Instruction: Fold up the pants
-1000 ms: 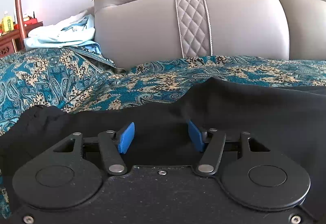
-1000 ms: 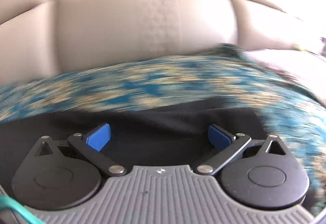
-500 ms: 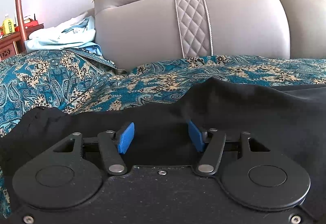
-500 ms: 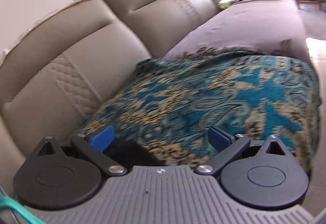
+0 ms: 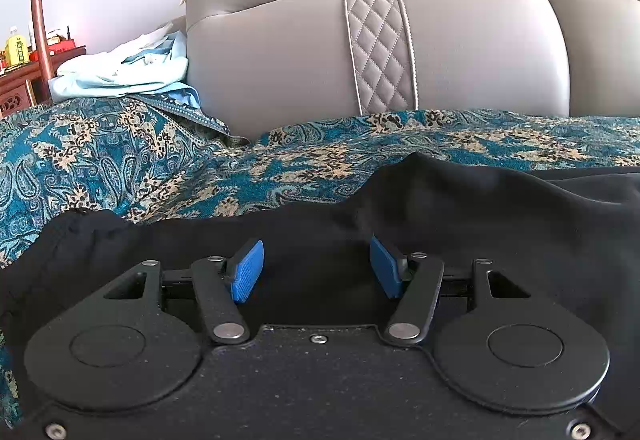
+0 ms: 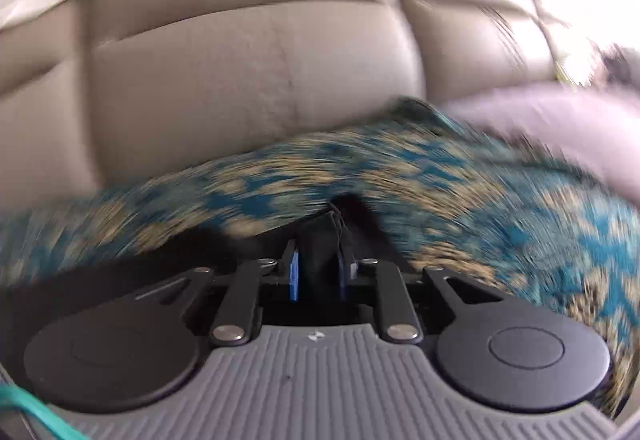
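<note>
Right gripper: jaws closing, blue pads drawn near each other with a bunched fold of the black pants standing between them and pressed on both sides. Beyond the fingertips, a dark peak of that fabric rising to a point; exact edge or hem impossible to tell through the motion blur. To the left of the fingers, more black cloth trailing low and off toward the frame edge. Past it, the teal paisley throw, smeared, and then the grey leather sofa back (stitching barely legible).

Left gripper: blue pads apart at a middling width, open, nothing clamped. Black pants lying directly under and ahead of the fingers; contact between pads and cloth not clear against black on black. Long axis of the garment running left to right across the fingers, both ends cut off by the frame and by the gripper body. A raised ridge just beyond the right finger. Further out, the teal paisley throw, the sofa back with its quilted strip, a pale blue garment heaped far left, a wooden cabinet at the edge.
</note>
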{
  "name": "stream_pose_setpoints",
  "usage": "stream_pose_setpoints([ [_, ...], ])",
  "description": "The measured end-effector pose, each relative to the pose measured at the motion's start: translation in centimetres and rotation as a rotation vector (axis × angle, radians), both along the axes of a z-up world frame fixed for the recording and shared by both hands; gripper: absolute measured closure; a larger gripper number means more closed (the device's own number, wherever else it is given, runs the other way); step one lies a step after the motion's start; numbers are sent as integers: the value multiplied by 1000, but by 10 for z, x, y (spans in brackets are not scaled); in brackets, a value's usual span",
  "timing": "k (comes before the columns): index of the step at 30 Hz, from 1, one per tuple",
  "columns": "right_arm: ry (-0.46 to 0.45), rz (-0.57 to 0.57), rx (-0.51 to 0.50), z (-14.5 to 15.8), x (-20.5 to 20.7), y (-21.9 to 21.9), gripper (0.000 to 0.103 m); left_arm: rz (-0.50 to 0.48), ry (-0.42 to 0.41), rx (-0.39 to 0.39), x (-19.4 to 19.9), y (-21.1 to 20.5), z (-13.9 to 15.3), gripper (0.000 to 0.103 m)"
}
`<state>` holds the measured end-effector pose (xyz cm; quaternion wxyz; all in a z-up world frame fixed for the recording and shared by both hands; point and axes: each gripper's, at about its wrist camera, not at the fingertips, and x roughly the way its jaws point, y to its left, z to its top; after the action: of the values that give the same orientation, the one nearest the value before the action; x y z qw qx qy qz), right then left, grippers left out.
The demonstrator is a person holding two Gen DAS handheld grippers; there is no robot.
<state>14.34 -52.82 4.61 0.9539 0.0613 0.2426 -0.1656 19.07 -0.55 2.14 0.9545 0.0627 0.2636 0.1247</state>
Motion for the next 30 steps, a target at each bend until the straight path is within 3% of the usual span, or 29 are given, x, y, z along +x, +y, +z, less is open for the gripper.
stream_pose_setpoints([
  [3, 32, 195, -222, -9, -9, 57, 78, -1, -1, -12, 0, 2, 0, 45],
  [5, 53, 350, -340, -21, -13, 90, 68, -1, -1, -21, 0, 3, 0, 45],
  [7, 58, 427, -441, -31, -15, 115, 66, 3, -1, -27, 1, 4, 0, 44],
  [8, 56, 438, -471, -32, -14, 122, 66, 3, -1, -30, 0, 4, 0, 44],
  [10, 51, 431, -456, -31, -10, 122, 52, 3, -1, -34, 1, 5, 0, 44],
  [12, 47, 406, -423, -27, -6, 116, 51, 3, -1, -35, 1, 5, 0, 44],
  [14, 60, 328, -463, -29, -1, 105, 50, 3, -2, -38, 1, 5, 0, 44],
  [16, 101, 66, -576, -34, 14, 82, 49, 3, -2, -43, 0, 6, 0, 44],
  [18, 154, -272, -614, -32, 31, 46, 44, 4, -3, -48, 1, 6, 0, 44],
  [20, 134, -476, -526, -21, 27, 11, 34, 4, -4, -53, 1, 7, 0, 43],
  [21, 101, -517, -460, -15, 20, 0, 28, 4, -4, -56, 1, 7, 0, 43],
  [22, 67, -522, -389, -10, 12, -7, 18, 5, -4, -59, 1, 7, 0, 43],
  [23, 38, -497, -328, -7, 6, -10, 14, 5, -4, -62, 1, 8, 0, 43],
  [27, -44, -214, -103, -7, -11, -1, 10, 7, -5, -65, 1, 7, 0, 43],
  [30, -48, 38, -19, -10, 1, 32, 0, 9, -5, -59, 2, 6, 0, 43],
])
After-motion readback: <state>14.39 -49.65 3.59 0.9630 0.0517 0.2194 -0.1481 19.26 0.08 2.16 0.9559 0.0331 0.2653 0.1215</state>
